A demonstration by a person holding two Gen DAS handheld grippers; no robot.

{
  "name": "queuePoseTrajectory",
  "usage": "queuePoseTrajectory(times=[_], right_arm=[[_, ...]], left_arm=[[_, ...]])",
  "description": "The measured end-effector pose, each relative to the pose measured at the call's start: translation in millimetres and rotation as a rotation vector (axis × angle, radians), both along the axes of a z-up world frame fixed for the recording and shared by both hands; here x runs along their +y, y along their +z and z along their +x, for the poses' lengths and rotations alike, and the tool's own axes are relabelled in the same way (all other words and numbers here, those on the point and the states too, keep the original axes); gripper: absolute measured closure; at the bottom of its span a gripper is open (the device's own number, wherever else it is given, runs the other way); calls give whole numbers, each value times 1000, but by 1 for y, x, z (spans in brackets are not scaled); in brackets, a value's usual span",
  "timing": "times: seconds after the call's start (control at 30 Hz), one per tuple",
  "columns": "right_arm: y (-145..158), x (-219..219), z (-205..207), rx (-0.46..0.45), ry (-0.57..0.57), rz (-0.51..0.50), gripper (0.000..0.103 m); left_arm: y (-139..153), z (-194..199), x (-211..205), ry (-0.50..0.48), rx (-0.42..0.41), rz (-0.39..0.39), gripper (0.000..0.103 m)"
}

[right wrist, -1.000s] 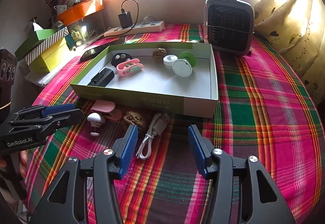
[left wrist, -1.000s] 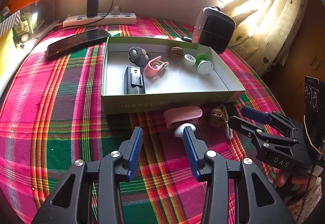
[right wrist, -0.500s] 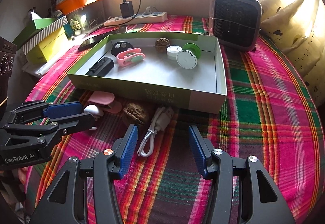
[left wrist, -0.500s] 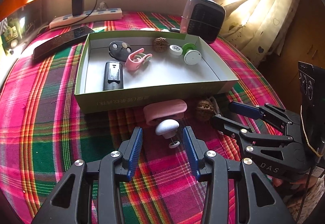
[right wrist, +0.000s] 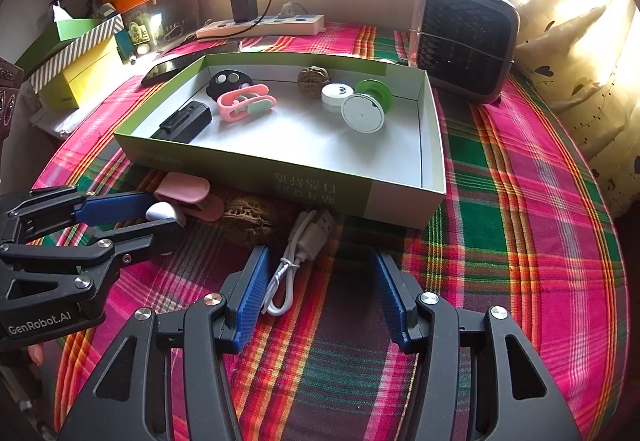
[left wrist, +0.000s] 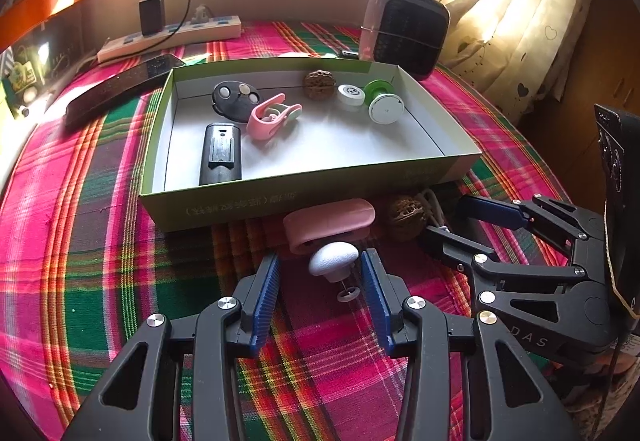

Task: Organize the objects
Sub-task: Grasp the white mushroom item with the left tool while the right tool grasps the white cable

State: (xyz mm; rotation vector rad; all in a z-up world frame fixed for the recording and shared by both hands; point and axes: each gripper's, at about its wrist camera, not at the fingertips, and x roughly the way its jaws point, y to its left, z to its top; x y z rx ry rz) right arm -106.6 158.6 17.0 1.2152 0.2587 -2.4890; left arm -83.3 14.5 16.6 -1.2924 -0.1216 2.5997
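Green tray (left wrist: 304, 197) is seen on plaid cloth (right wrist: 520, 201), already loaded w/ black remote (left wrist: 221, 153), black key fob (left wrist: 235, 100), pink clip (left wrist: 272, 115), walnut (left wrist: 318, 83), white disc (left wrist: 351, 95) and green/white spool (left wrist: 382, 103); approx. half of the sorting is judged done. Still outside, along tray's near wall: pink case (left wrist: 330, 219), 2nd walnut (left wrist: 406, 214), white USB cable (right wrist: 300, 253), small white knob (left wrist: 333, 259). L gripper (left wrist: 320, 281) is spread, knob between its fingers w/ gaps both sides, not pinched yet. R gripper (right wrist: 320, 281) is spread over the cable, nothing between pads; its jaws have just been opening slightly. Vs. 1 s ago: knob is now framed squarely by L fingers (previously ahead of tips); tray contents unchanged.
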Motion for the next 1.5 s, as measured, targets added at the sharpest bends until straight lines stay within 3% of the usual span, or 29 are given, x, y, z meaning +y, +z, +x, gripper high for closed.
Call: queuePoseTrajectory(times=[0.4, 0.5, 0.93, 1.33, 1.5], right_arm=[[0, 2, 0, 4, -7, -8, 47], [1, 3, 2, 5, -11, -11, 51], [2, 6, 1, 12, -26, -10, 69], [2, 6, 2, 12, -10, -11, 89], [2, 6, 3, 12, -10, -13, 89]], left_arm=[[0, 0, -2, 11, 3, 8, 68], [0, 0, -4, 20, 3, 1, 74], [0, 0, -5, 15, 0, 10, 83], [0, 1, -5, 15, 1, 9, 83], [0, 1, -5, 15, 1, 9, 83]])
